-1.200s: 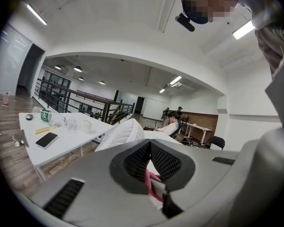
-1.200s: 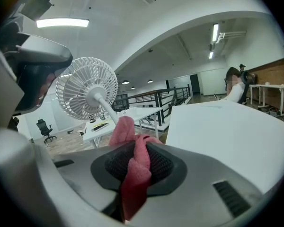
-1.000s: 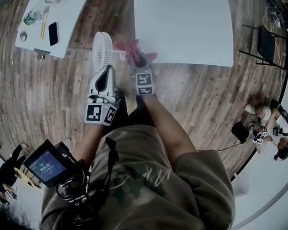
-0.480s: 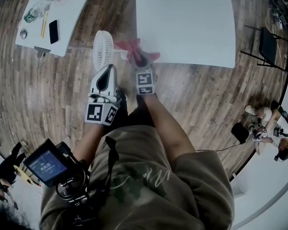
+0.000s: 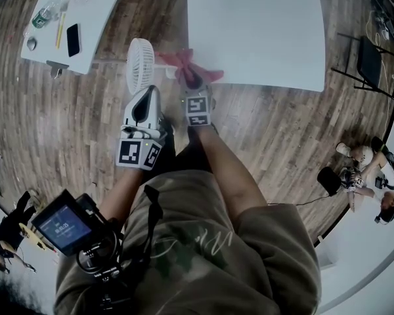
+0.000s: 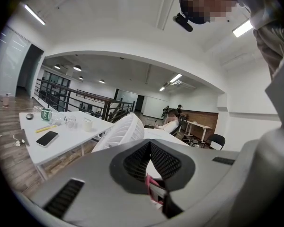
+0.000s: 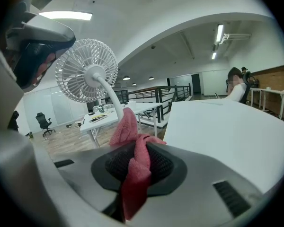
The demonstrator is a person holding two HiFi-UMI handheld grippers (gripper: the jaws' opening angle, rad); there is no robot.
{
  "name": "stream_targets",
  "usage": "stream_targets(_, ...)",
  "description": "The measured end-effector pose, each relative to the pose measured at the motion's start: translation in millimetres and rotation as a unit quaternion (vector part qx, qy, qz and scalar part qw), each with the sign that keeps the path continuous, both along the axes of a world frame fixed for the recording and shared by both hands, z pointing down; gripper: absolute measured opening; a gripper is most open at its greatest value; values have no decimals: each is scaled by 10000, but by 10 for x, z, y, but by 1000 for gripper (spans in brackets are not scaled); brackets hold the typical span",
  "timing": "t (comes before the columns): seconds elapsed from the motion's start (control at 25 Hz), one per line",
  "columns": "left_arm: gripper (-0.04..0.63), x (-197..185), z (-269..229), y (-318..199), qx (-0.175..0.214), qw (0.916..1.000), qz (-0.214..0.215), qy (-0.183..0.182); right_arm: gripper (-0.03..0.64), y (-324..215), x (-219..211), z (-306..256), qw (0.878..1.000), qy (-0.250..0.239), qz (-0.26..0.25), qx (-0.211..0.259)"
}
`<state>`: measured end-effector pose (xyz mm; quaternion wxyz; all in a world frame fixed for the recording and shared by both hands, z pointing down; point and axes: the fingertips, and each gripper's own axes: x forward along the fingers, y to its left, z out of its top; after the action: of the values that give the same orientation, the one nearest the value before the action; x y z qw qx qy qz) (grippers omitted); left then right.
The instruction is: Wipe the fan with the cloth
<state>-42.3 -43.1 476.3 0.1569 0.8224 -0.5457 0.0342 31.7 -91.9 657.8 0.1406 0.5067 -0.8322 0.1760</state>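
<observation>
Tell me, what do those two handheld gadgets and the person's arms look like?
Both the left gripper and the right gripper are smooth light-grey shells that taper towards the front, with black mesh-textured pads inside the jaws. Each carries a cube of black-and-white square markers at the back. The person wears a loose khaki short-sleeved shirt.

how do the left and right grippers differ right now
On the right gripper the fingers clamp the pink cloth; on the left gripper they are closed tight together. The left gripper sits right behind the white fan; the right gripper sits beside it, nearer the table. Both point forward, side by side.
</observation>
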Motion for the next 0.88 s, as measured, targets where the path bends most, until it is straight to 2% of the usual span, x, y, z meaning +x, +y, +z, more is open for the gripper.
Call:
stream_targets(0.32, 20, 44, 47, 33, -88, 9999, 51, 46, 89, 4, 16, 123, 9994, 33, -215, -254)
stream_targets(0.48, 20, 164, -55, 72, -1, 9997, 205, 125, 98, 21, 134, -32, 9994, 73, -270, -225)
stream_targets(0.68, 20, 204, -184, 96, 46, 9995, 237, 207, 98, -39, 392, -849, 9984, -361, 131, 426)
stream_targets(0.88, 20, 233, -359, 96, 195, 9992, 254, 245, 97, -296, 456, -1778, 9877, -950, 355, 1191)
